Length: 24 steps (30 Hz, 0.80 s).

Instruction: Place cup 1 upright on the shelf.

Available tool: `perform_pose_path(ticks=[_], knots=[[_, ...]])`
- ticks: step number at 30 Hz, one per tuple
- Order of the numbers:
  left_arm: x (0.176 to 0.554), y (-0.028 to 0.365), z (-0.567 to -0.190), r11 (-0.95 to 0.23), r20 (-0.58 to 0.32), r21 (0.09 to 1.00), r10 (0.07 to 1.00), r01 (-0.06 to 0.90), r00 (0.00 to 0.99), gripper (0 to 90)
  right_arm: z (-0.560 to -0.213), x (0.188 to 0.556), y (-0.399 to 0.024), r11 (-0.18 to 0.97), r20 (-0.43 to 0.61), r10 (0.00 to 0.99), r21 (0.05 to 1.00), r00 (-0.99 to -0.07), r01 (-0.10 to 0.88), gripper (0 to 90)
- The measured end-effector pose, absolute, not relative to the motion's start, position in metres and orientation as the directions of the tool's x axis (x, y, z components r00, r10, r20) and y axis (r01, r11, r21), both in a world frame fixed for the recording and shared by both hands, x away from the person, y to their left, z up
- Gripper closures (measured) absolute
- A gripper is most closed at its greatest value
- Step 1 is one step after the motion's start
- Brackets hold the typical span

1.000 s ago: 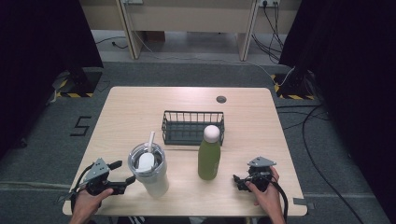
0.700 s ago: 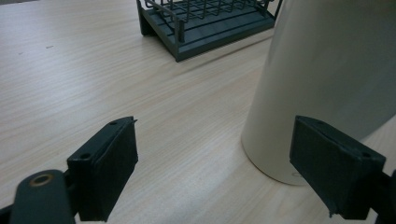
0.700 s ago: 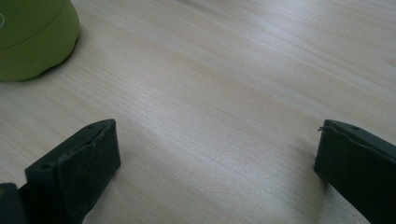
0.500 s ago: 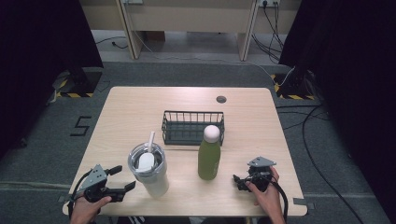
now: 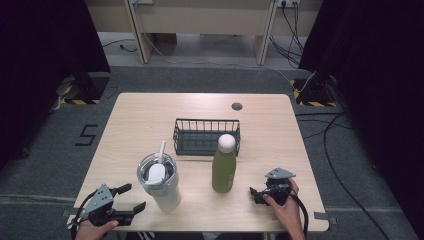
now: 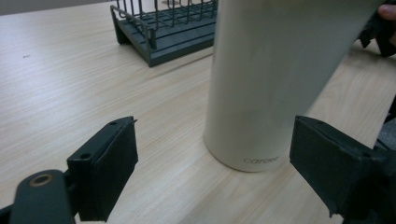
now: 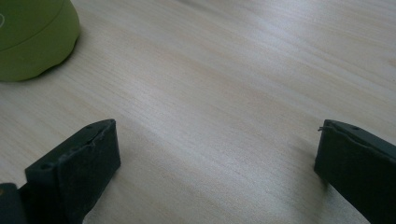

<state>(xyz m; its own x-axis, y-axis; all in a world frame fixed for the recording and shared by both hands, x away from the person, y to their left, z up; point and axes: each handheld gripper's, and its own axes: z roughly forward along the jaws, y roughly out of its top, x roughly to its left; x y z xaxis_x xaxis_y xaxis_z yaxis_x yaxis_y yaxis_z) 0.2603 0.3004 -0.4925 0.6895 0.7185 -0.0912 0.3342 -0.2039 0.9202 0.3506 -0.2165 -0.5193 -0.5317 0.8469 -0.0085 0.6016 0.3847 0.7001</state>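
A cream tumbler (image 5: 161, 189) with a clear lid and a white straw stands near the table's front, left of centre. To its right is a green bottle (image 5: 223, 169) with a white cap. My left gripper (image 5: 131, 198) is at the front left edge, open, jaws pointing right at the tumbler. In the left gripper view the tumbler (image 6: 261, 79) rises just beyond the open left gripper (image 6: 212, 128), untouched. My right gripper (image 5: 256, 195) rests on the table right of the bottle, open and empty. The right gripper view shows the bottle's base (image 7: 32, 37) at far left, ahead of the right gripper (image 7: 217, 128).
A dark wire basket (image 5: 206, 136) stands empty behind the bottle and tumbler, also seen as the basket (image 6: 163, 32) in the left gripper view. A small dark round grommet (image 5: 237, 106) sits near the table's far edge. Cables trail on the floor at right.
My left gripper has drawn back toward the table's front left edge, away from the tumbler. The right gripper, bottle, tumbler and basket have stayed put.
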Motion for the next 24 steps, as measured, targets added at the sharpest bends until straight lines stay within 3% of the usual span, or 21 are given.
perform_pose_path(ticks=[24], knots=[[0.262,0.266,-0.494,-0.187,-0.084,0.941,0.675,0.280,0.733,14.9,-0.519,0.351,-0.216,0.379,-0.002,0.850,0.699,-0.528,0.606,0.4]])
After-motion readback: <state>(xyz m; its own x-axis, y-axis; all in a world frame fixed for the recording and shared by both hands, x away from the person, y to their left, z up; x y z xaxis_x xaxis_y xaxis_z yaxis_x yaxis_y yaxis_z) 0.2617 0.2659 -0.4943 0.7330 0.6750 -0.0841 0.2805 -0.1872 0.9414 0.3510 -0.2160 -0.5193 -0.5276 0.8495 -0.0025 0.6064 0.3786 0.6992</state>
